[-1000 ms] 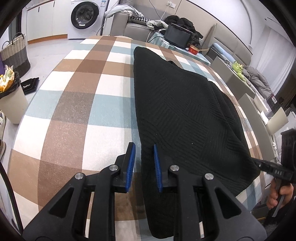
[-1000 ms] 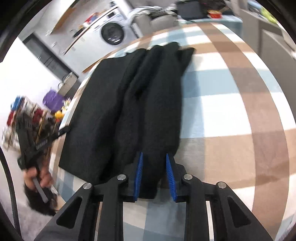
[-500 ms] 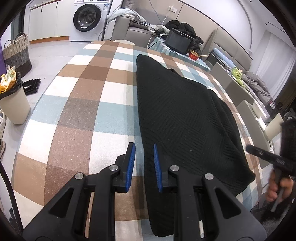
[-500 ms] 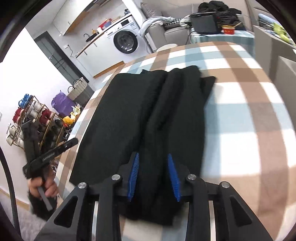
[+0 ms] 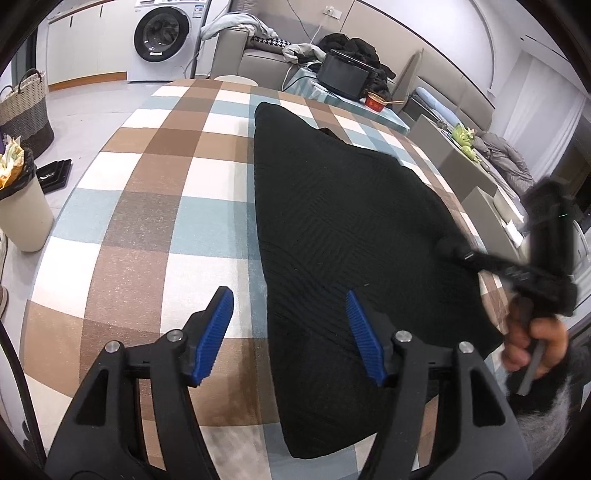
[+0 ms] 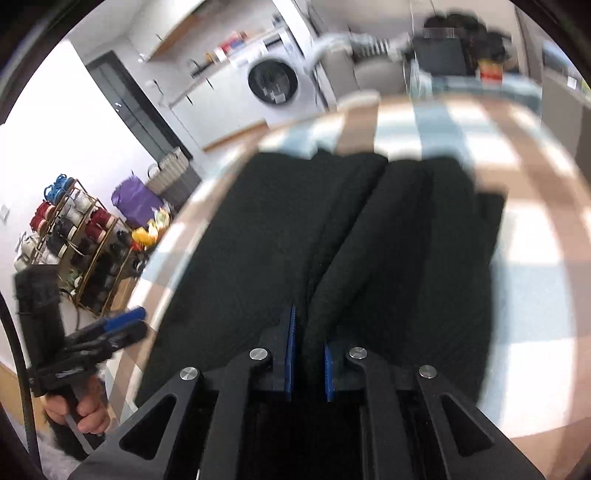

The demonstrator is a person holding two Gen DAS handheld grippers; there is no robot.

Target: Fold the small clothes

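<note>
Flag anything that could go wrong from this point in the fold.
1. The right gripper is shut on a thick bunched ridge of the black garment; pulling may drag several layers and undo the flat side.
2. The left gripper is open, straddling the garment's edge over the checked tablecloth; closing low might pinch cloth too.
3. The right wrist view is blurred, suggesting quick motion; the garment could slide toward the table's near edge.

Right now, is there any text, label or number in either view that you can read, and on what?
None can be read.
Washing machine: a strip of marks on its top panel, too small to read.
Right gripper body: faint pale marks, blurred.
Black garment and checked tablecloth: no text.
</note>
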